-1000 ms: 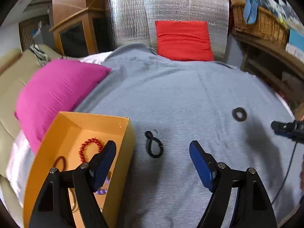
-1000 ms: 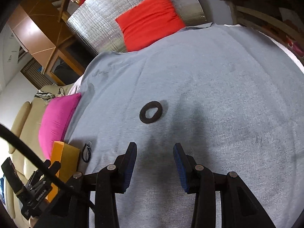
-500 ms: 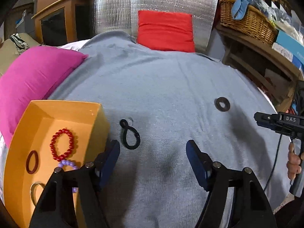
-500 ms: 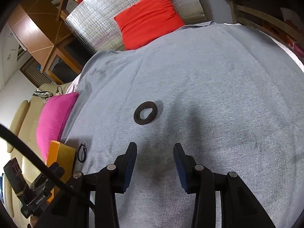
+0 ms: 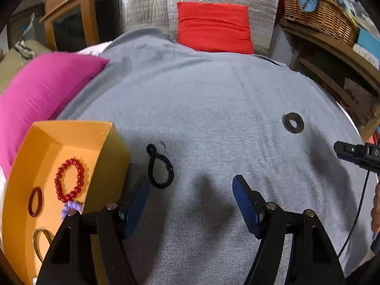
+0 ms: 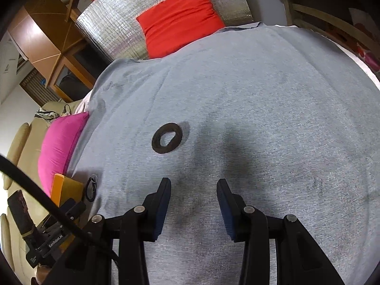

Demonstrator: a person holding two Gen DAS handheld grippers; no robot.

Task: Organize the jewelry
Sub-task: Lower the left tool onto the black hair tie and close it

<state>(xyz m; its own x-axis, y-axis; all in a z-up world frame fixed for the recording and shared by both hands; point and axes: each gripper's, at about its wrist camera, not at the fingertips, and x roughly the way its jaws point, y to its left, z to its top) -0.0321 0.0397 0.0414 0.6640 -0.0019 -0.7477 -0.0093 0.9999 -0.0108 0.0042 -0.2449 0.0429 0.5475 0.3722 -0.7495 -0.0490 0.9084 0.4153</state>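
Note:
An orange box sits at the left on the grey cloth. It holds a red bead bracelet, a dark red ring, a purple bead piece and a gold ring. A black looped cord lies on the cloth just right of the box. A dark flat ring lies farther right. My left gripper is open and empty, just short of the cord. My right gripper is open and empty, short of the dark flat ring.
A pink cushion lies at the left behind the box, a red cushion at the far end against silver foil. A wicker basket stands on wooden shelves at the right. The orange box and cord show left in the right wrist view.
My left gripper has swung right, from over the orange box to the cloth by the black cord. My right gripper has drifted slightly; the dark ring sits more to its left.

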